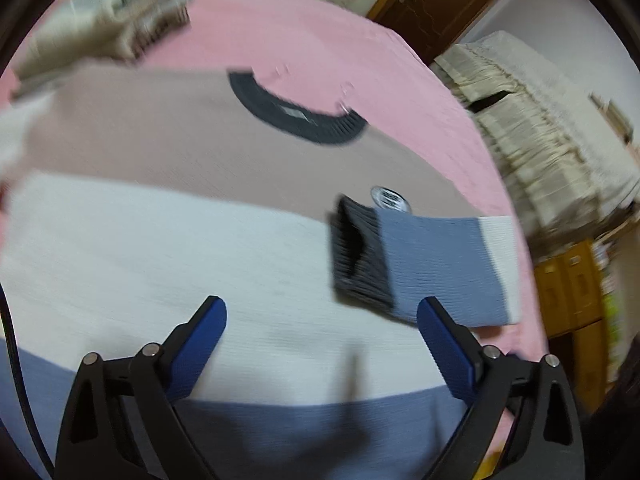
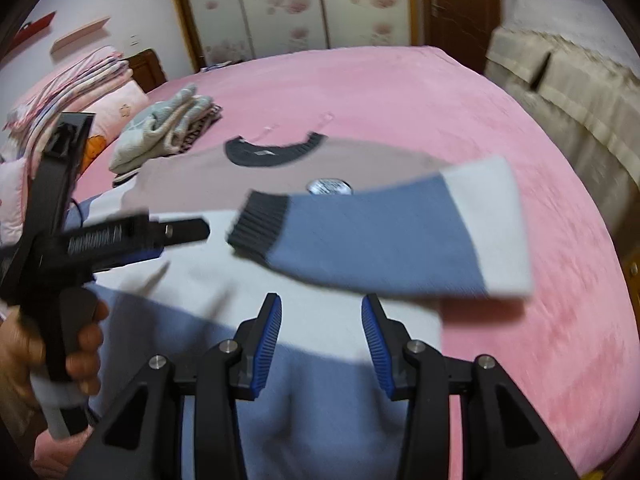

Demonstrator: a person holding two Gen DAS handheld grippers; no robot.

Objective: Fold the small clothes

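Colour-block sweater [image 2: 280,168] on pink bedspread [image 2: 500,128]

Bands of dusty pink, white and blue; dark grey ribbed collar [image 1: 298,114] and cuff [image 2: 260,222]; wardrobe doors [image 2: 300,4] floral-printed.

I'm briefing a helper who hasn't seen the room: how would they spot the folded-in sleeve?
On the pink bed lies a colour-block sweater. Across its right side rests the sleeve, blue with a dark ribbed cuff, the only part lying over the body.

pink bed [image 2: 400,92], floral wardrobe [image 2: 304,4], brown door [image 2: 460,4], lace-covered sofa [image 2: 568,92]

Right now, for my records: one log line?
sweater: flat on bed | right sleeve: folded across | left gripper: open | right gripper: open
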